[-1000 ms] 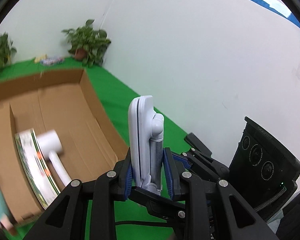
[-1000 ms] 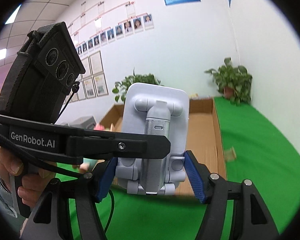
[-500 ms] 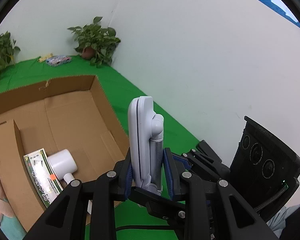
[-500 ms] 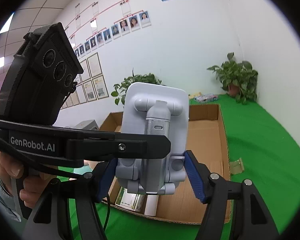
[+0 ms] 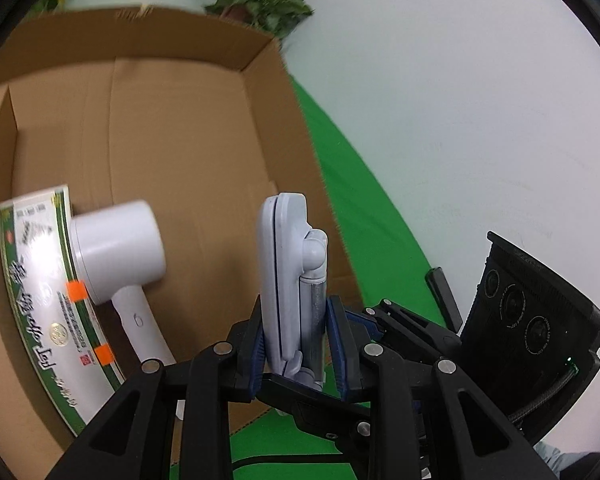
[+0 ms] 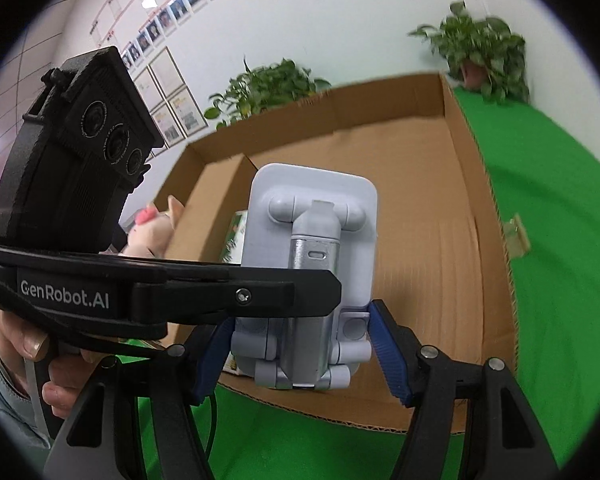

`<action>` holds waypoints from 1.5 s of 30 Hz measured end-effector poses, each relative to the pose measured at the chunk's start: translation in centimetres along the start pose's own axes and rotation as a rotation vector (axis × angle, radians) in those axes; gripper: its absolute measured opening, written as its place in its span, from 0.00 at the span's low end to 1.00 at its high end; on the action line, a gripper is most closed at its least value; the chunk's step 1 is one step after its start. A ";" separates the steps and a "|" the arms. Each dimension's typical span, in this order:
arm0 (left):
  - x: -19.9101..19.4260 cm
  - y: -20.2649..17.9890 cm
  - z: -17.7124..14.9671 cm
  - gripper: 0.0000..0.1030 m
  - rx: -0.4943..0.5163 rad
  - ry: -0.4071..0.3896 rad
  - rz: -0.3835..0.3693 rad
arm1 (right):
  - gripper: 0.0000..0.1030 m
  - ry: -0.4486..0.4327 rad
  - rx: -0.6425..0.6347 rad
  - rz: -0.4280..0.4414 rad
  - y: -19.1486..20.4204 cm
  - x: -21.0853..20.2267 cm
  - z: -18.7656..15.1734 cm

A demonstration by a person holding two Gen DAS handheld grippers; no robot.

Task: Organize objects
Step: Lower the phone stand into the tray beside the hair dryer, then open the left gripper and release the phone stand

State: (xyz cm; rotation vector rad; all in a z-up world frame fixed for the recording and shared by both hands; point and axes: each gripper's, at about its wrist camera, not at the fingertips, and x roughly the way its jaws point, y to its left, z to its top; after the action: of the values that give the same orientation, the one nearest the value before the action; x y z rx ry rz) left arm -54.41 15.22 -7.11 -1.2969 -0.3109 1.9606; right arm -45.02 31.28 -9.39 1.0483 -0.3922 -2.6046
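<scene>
- The green surface carries everything here; a small tan scrap lies on it just beside the box's right wall.
- An open cardboard box takes up most of both views, with potted plants beyond its far wall.
- Inside the box, a green-and-white printed carton lies flat at the left, and a white hair dryer rests against it, handle pointing toward the near wall.
- A pink plush toy sits in the box's left section.
- A pale grey folding phone stand, upright, is over the box's near edge, pinched by both tools.
- The left hand-held gripper is clamped narrow on the stand's thin edges.
- The right hand-held gripper spans its wide faces at the base, blue pads against them.
- A person's hand grips the left tool's handle.
</scene>
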 end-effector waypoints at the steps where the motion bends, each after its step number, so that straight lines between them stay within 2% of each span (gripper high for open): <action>1: 0.5 0.4 -0.1 0.24 -0.013 0.010 -0.003 | 0.63 0.011 0.008 -0.004 -0.1 0.2 -0.3; 10: 3.9 3.4 -1.2 0.25 -0.125 0.081 0.011 | 0.63 0.126 0.075 0.006 -1.7 3.3 -1.2; 18: 4.9 4.8 -1.9 0.28 -0.223 0.113 0.017 | 0.63 0.191 0.068 -0.051 -1.1 4.6 -1.1; 22: 4.2 4.8 -2.2 0.30 -0.238 0.121 0.099 | 0.63 0.225 0.037 -0.097 -0.8 5.4 -1.4; 25: 2.9 4.2 -2.4 0.31 -0.215 0.094 0.155 | 0.63 0.241 0.025 -0.117 -0.5 5.8 -1.4; 30: 0.8 3.4 -2.9 0.31 -0.187 0.049 0.191 | 0.64 0.259 0.018 -0.132 0.0 6.3 -1.6; 31: 0.4 3.2 -3.1 0.35 -0.181 0.041 0.198 | 0.64 0.261 0.021 -0.136 0.1 6.4 -1.6; 32: 0.0 3.1 -3.1 0.39 -0.178 0.032 0.196 | 0.64 0.259 0.025 -0.141 0.2 6.4 -1.6; 36: -1.1 3.1 -3.7 0.39 -0.146 0.004 0.232 | 0.68 0.233 0.028 -0.122 0.4 6.2 -1.7; 40: -3.5 3.4 -3.6 0.39 -0.081 -0.091 0.312 | 0.78 0.175 0.005 -0.089 1.0 5.0 -1.8; 42: -5.9 4.4 -5.2 0.45 -0.041 -0.149 0.371 | 0.80 0.104 -0.060 -0.118 2.3 3.5 -2.0; 44: -7.8 3.8 -6.3 0.64 0.001 -0.235 0.454 | 0.88 0.021 -0.128 -0.134 3.3 1.9 -2.6; 45: -8.8 3.6 -7.0 0.70 0.020 -0.283 0.500 | 0.99 -0.039 -0.151 -0.139 3.7 1.0 -2.9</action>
State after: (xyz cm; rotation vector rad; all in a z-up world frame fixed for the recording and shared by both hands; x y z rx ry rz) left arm -48.21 5.24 -6.37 -1.1579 -0.1040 2.5702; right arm -43.00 27.10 -10.62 1.0075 -0.1324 -2.7304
